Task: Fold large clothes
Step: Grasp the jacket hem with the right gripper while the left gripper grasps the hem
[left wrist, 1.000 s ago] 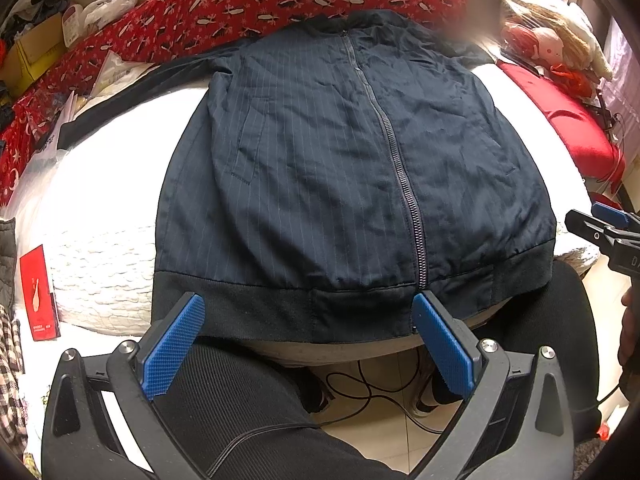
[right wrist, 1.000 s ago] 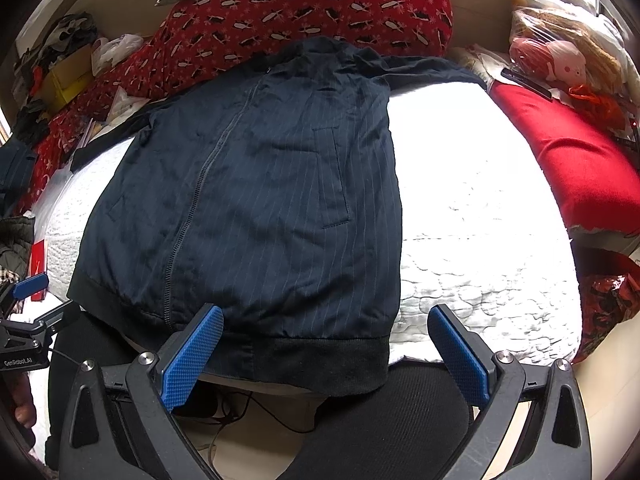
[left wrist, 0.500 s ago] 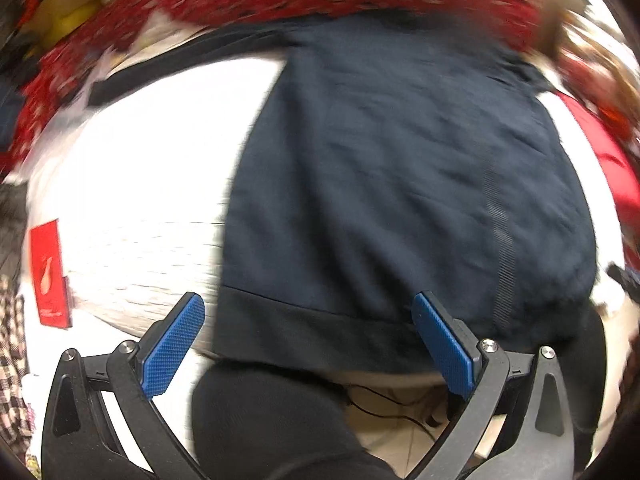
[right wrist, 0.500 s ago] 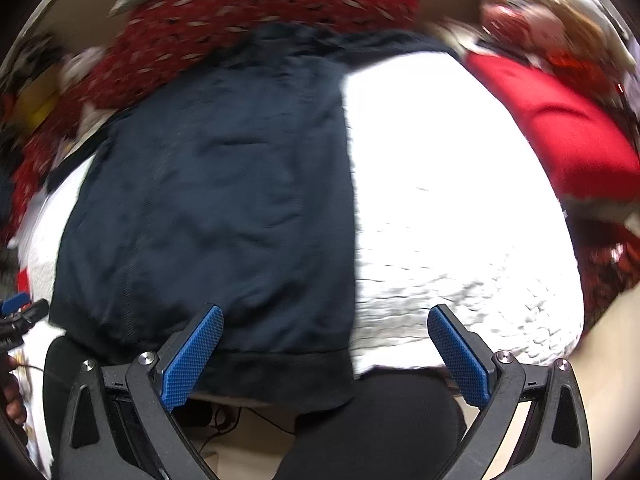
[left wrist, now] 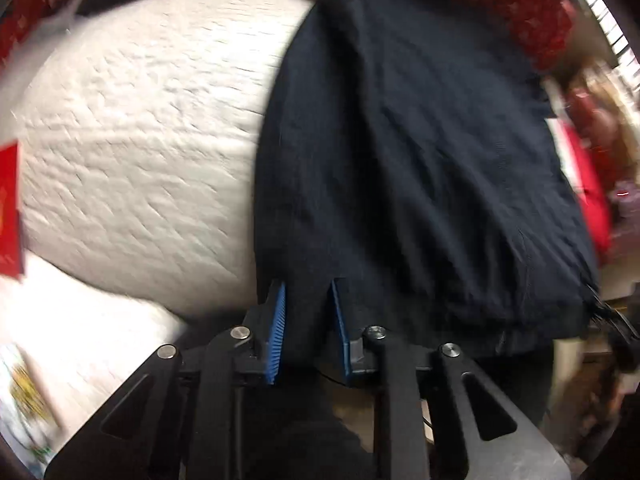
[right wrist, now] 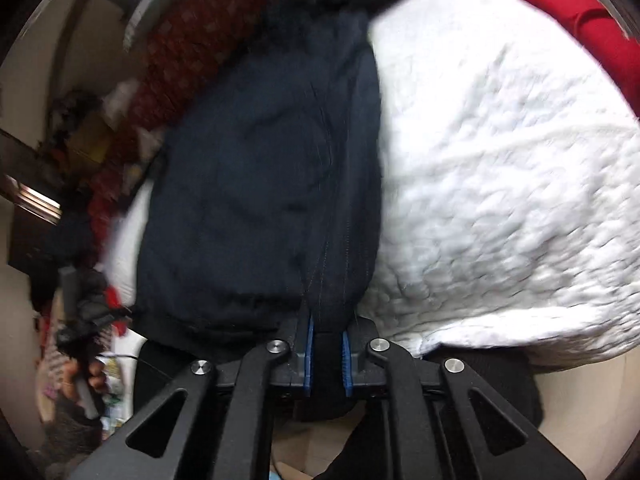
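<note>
A dark navy zip jacket (left wrist: 420,168) lies front up on a white quilted bed (left wrist: 140,140), its hem at the near edge. My left gripper (left wrist: 308,292) is shut on the hem at the jacket's left bottom corner. In the right wrist view the jacket (right wrist: 260,184) fills the left half. My right gripper (right wrist: 328,326) is shut on the hem at the jacket's right bottom corner, the cloth bunched between its blue pads (right wrist: 307,344). Both views are blurred.
A red patterned blanket (left wrist: 520,12) lies along the far side of the bed. A red pillow (right wrist: 592,28) lies at the far right. The white quilt (right wrist: 500,180) shows to the right of the jacket. A red card (left wrist: 10,188) lies at the left edge.
Both grippers were open in front of the hem. They have moved outward to the jacket's bottom corners and shut on the hem there.
</note>
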